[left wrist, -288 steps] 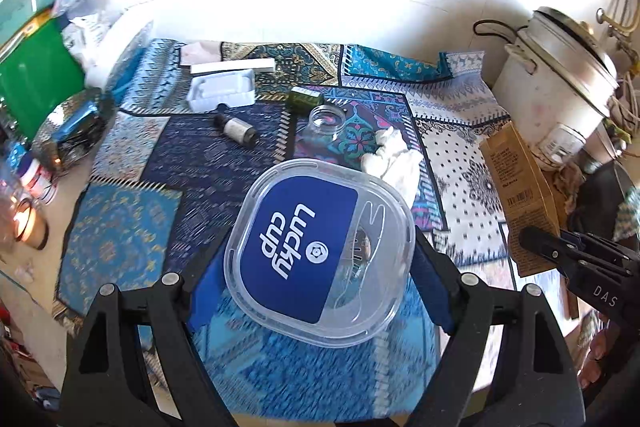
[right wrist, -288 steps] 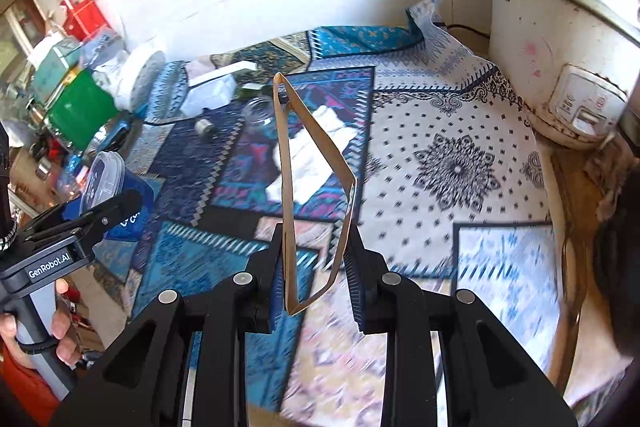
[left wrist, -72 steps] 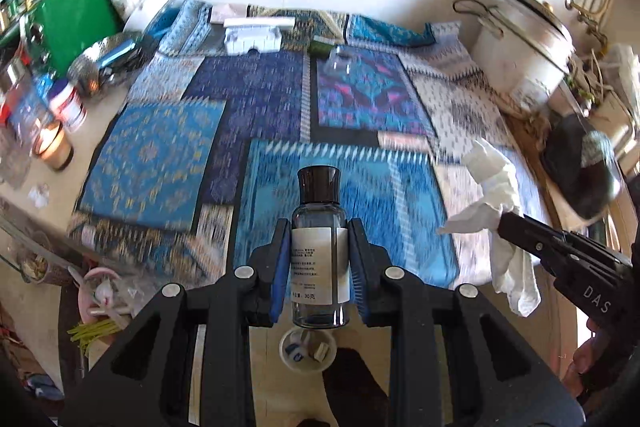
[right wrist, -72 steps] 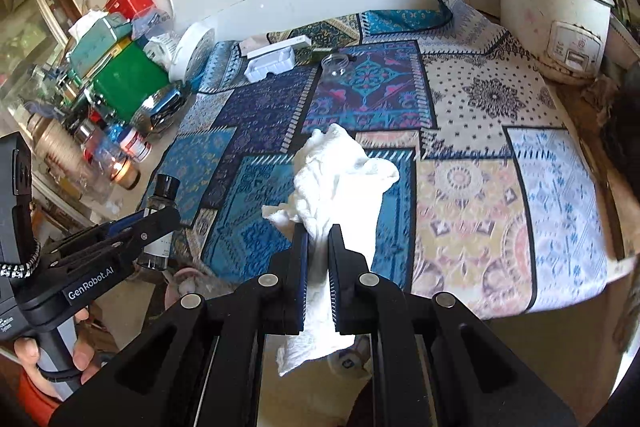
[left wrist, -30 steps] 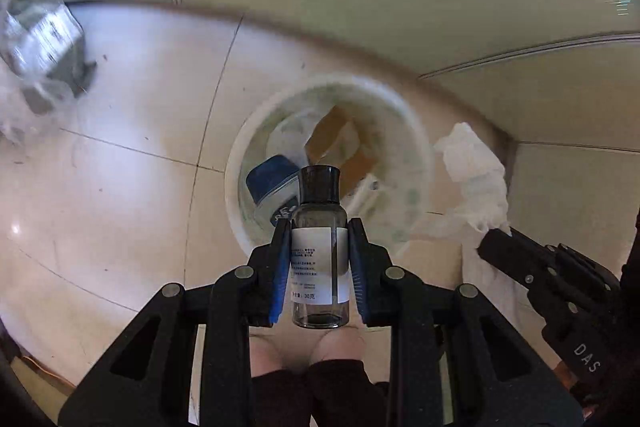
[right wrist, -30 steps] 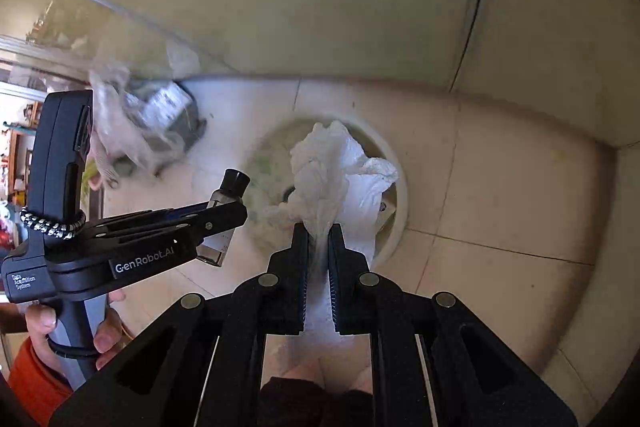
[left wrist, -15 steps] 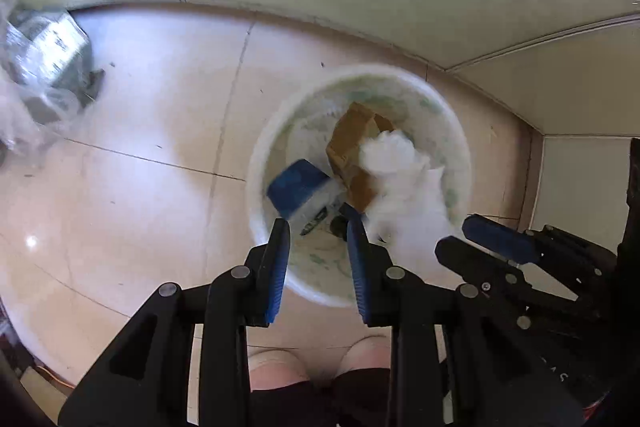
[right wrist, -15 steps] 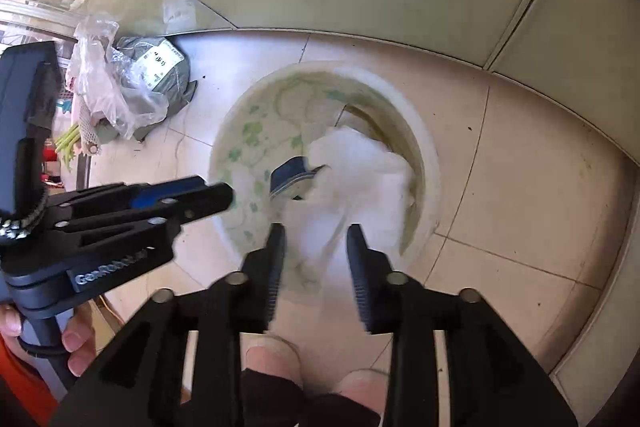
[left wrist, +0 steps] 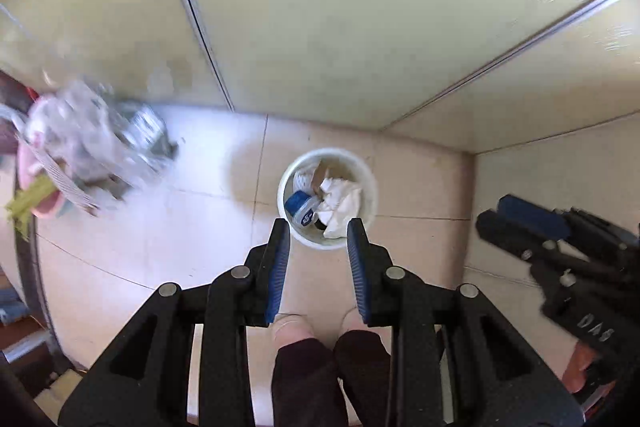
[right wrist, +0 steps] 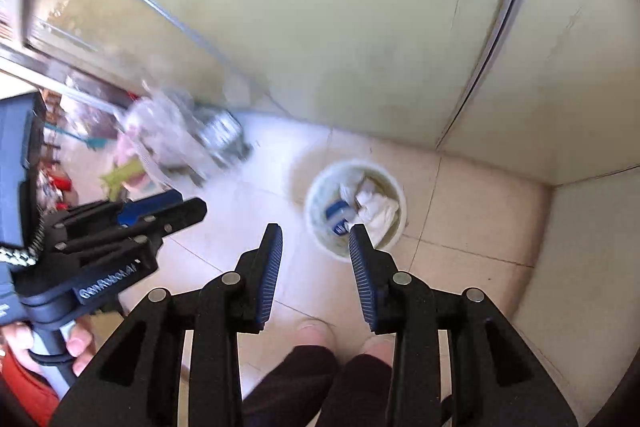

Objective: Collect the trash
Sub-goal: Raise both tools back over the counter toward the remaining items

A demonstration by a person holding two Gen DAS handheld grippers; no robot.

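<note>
The right tongs (left wrist: 516,215) carry white lettering that reads "DAS" on their black body in the left wrist view, and the left tongs (right wrist: 176,207) show "GenRobot.AI" printed on their side in the right wrist view, upside down there. Both pairs of tongs are spread wide with nothing between their blue ribbed pads: the left tongs (left wrist: 318,231) gape above the floor, and the right tongs (right wrist: 316,233) do the same, each released and touching no object. Below them a round white trash bin (left wrist: 370,187) stands on the beige tiled floor (left wrist: 200,219) close to the corner of pale yellow-green cabinet panels (left wrist: 320,27). Inside the bin lie a crumpled white tissue (left wrist: 340,203), a blue cup with a clear lid (left wrist: 302,207) whose lettering is too small to read, and a piece of brown cardboard (left wrist: 320,173); the tissue rests against the cup. Well apart on the left of the floor sits a blurred heap of clear plastic bags (left wrist: 88,143) with something green beside it. The person's feet and dark trouser legs (left wrist: 332,367) show between the tong arms, and fingers grip the left handle (right wrist: 76,343).
</note>
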